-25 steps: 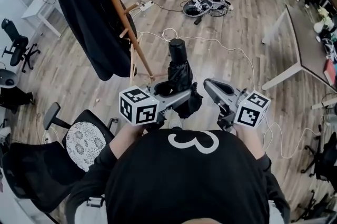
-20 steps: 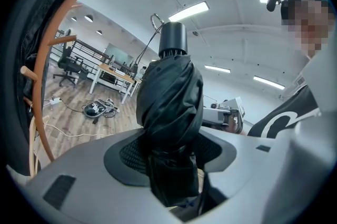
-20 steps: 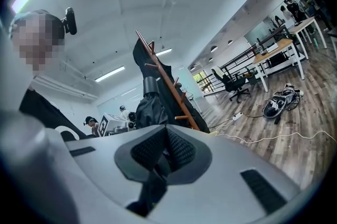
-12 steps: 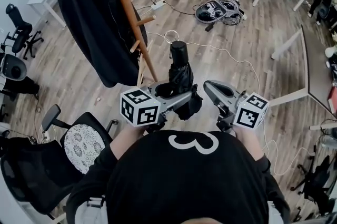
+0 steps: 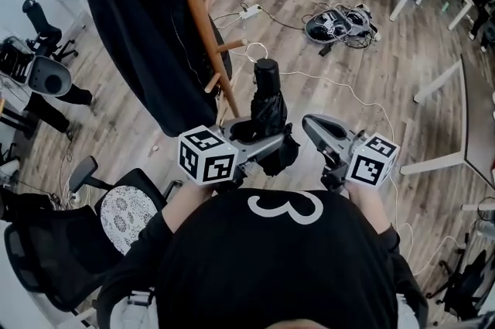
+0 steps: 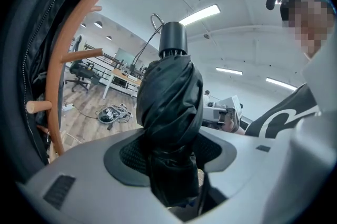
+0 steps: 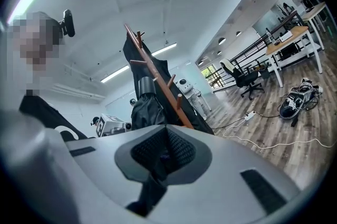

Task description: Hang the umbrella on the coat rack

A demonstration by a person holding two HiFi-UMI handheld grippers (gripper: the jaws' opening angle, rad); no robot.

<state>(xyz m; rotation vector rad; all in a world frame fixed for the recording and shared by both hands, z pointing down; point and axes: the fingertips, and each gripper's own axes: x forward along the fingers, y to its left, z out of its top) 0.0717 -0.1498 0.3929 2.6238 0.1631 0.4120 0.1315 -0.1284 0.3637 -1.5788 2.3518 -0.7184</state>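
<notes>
Umbrella (image 5: 267, 107): folded, upright, clamped by its bundled canopy in left gripper (image 5: 263, 140), jaws wide around it; right gripper (image 5: 313, 125) closed, empty; coat rack (image 5: 203, 22) near, carrying black coat (image 5: 131, 33); umbrella not yet hung; final approach and hooking on a peg judged outstanding.

The umbrella (image 5: 267, 107) is black, like the coat (image 5: 131, 33) on the reddish-brown coat rack (image 5: 203, 18); the floor (image 5: 116, 130) shows grey-brown planks, the chair cushion (image 5: 124, 215) a white floral lace.
</notes>
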